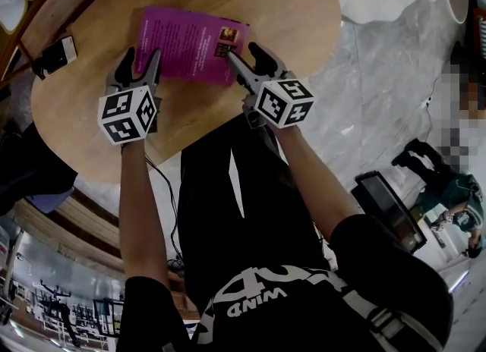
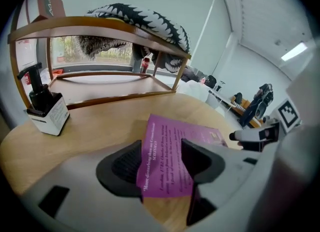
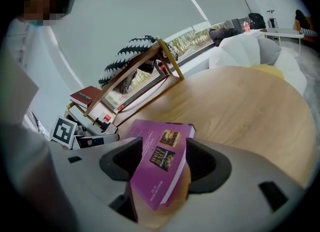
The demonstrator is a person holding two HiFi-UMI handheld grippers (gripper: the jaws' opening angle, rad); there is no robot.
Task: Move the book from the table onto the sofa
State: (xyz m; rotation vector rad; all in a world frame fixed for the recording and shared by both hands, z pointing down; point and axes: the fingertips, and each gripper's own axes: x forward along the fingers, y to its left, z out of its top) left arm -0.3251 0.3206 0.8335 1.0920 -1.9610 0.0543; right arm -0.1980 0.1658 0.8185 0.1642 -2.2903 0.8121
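Person's black-shirted torso (image 1: 250, 214) is closest to the head view, both forearms reaching out to the round wooden table (image 1: 296, 17). Far left on the table: small pump bottle in a white holder (image 1: 55, 55), well apart from the action. Next, left gripper (image 1: 139, 58) at the near-left corner of the book (image 1: 186, 43). Left gripper view shows its jaws set apart with that purple corner filling the gap between them, no squeeze visible, so it reads as straddling, not clamped. The book is a purple paperback, back cover up with white text, lying on the tabletop near the person's edge, roughly centred between the two tools. Right gripper (image 1: 244, 53) is at the near-right corner. Its own view shows the jaws likewise spread, the corner with the small cover pictures sitting between them, page edge just beside the right-hand jaw and looking a bit tilted up there. I can't say it is pinched. Progress: early. Both tools are lined up on the book, but the grasp is not closed and the book is not off the table. Left to do: close on it, lift, carry, set down on the sofa. No sofa can be picked out for certain in these views.
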